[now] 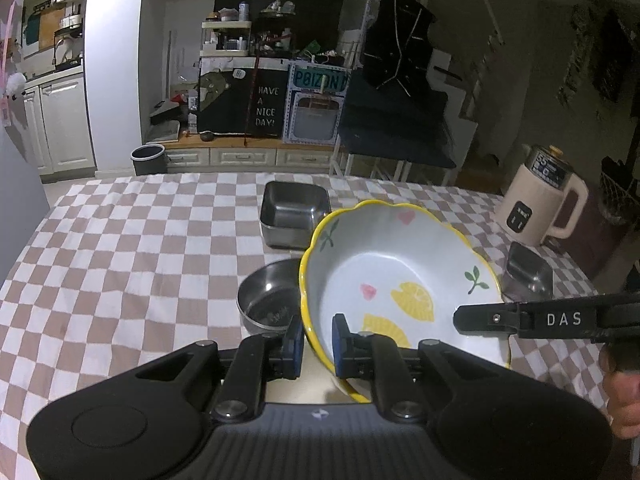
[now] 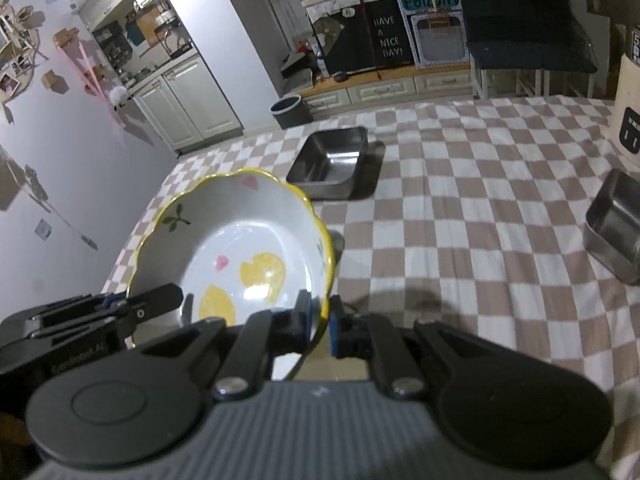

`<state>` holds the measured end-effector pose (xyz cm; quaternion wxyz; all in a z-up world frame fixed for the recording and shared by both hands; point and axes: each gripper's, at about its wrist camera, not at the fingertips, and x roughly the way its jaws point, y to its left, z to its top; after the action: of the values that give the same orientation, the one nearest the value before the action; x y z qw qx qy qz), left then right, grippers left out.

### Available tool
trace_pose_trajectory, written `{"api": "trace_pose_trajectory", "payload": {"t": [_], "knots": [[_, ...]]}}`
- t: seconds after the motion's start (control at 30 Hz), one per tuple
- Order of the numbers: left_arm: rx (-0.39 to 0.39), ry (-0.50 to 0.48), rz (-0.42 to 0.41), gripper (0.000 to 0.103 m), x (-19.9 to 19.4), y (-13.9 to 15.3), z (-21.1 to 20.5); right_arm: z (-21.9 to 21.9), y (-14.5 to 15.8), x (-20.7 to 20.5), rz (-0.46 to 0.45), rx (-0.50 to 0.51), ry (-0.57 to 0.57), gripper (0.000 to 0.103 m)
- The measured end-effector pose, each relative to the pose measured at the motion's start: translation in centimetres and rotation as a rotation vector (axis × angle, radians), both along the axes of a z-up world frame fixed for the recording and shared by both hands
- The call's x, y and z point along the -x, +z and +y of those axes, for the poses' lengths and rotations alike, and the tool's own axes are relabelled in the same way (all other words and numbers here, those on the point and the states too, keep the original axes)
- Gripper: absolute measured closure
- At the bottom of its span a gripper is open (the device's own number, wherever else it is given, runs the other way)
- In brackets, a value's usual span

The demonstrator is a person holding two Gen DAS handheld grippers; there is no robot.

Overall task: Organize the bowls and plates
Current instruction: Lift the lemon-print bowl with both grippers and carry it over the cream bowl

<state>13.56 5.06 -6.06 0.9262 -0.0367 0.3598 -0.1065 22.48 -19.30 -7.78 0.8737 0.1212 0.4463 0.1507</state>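
A white ceramic bowl (image 1: 396, 276) with a yellow scalloped rim and lemon prints is held tilted above the checkered table. My left gripper (image 1: 318, 346) is shut on its near left rim. My right gripper (image 2: 320, 322) is shut on its right rim; the bowl also shows in the right wrist view (image 2: 236, 248). The right gripper's finger reaches in from the right in the left wrist view (image 1: 480, 318). A round steel bowl (image 1: 266, 300) sits on the table just left of and below the ceramic bowl.
A square steel container (image 1: 292, 212) stands behind the bowls, also in the right wrist view (image 2: 330, 162). Another steel container (image 2: 614, 226) stands at the right. A cream kettle-like appliance (image 1: 540, 200) is at the far right. The checkered tablecloth (image 1: 140, 240) covers the table.
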Motion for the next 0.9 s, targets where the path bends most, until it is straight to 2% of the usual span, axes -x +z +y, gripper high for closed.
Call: {"api": "trace_pose_trajectory", "payload": {"t": [0.47,0.9], "knots": [[-0.079,-0.038,0.161,0.088,-0.4,-4.1,-0.3,1.4,-4.0,0.3,0.152,0.088,0.074,0.091],[-0.115,-0.058,0.216,0.087,-0.3,-5.5,0.0,2.7,-5.2,0.5,0.202,0.140,0.121,0.090]]}}
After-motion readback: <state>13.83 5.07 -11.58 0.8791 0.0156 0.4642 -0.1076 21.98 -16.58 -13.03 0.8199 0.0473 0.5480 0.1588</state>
